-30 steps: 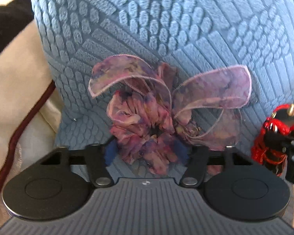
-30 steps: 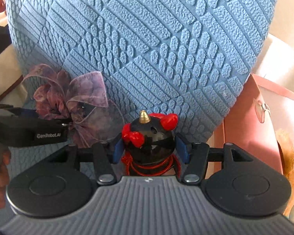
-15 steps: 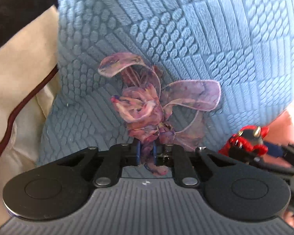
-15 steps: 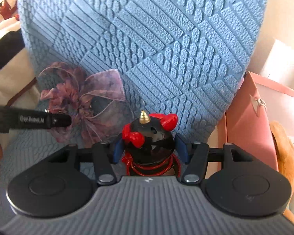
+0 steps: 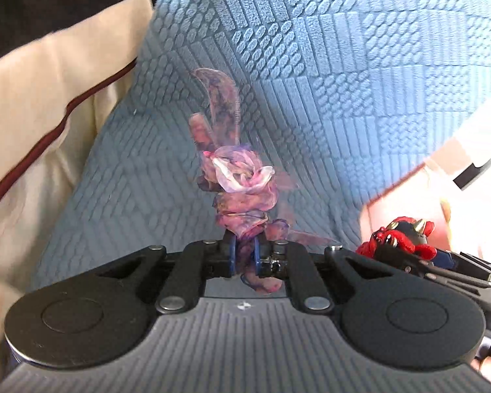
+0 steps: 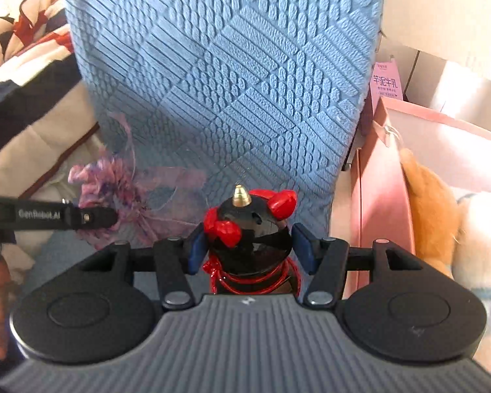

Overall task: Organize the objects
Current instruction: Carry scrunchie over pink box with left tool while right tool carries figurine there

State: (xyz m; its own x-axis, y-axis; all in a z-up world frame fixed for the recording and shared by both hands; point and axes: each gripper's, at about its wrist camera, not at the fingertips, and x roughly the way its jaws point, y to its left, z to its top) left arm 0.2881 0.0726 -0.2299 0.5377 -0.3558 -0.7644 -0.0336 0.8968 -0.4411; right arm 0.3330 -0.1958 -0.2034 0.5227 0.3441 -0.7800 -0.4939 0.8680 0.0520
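My left gripper (image 5: 244, 256) is shut on a purple ribbon scrunchie (image 5: 242, 183), which hangs lifted in front of the blue textured cushion (image 5: 311, 82). The scrunchie also shows in the right wrist view (image 6: 121, 183), held by the left gripper (image 6: 111, 217). My right gripper (image 6: 249, 248) is shut on a black figurine with red horns and a gold tip (image 6: 250, 229). The figurine also shows at the right of the left wrist view (image 5: 401, 239).
A beige pillow with a dark red stripe (image 5: 49, 98) lies left of the cushion. A pink box (image 6: 392, 170) holding an orange and white plush toy (image 6: 442, 222) stands at the right. A patterned blanket (image 6: 16, 32) lies at the far left.
My left gripper closed on the scrunchie and lifted it off the cushion, so it now hangs bunched upright. The right gripper kept its hold on the figurine and shifted right toward the pink box.
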